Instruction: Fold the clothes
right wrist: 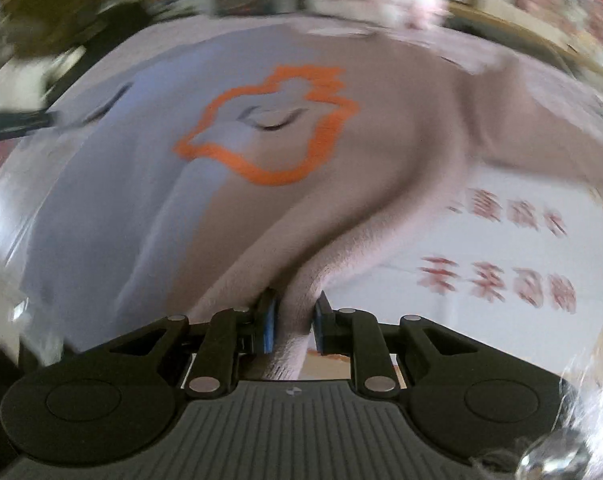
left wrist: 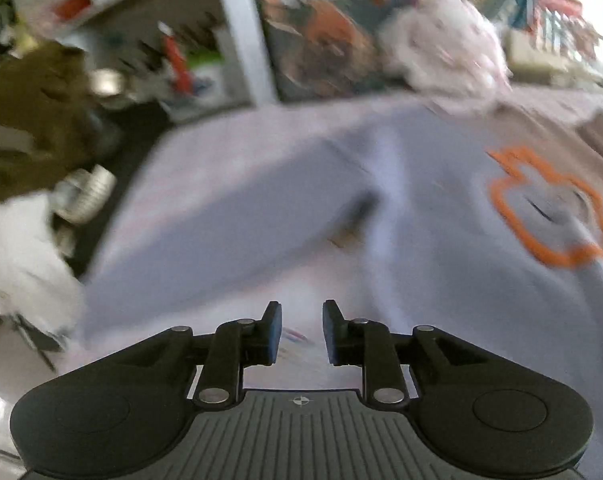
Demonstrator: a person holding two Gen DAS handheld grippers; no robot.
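Soft grey t-shirt (right wrist: 141,200) with orange outline print (right wrist: 269,128), spread on table. Right gripper (right wrist: 295,320) pinching bunched fabric fold; left gripper (left wrist: 301,332) fingers apart, nothing between. No containers visible.

cluttered shelves (left wrist: 101,4), pale post (left wrist: 241,32), daylight

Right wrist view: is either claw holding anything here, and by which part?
The right claw is shut on a bunched fold at the edge of the pale shirt with the orange outline print. The left claw stands open above the cloth, holding nothing.
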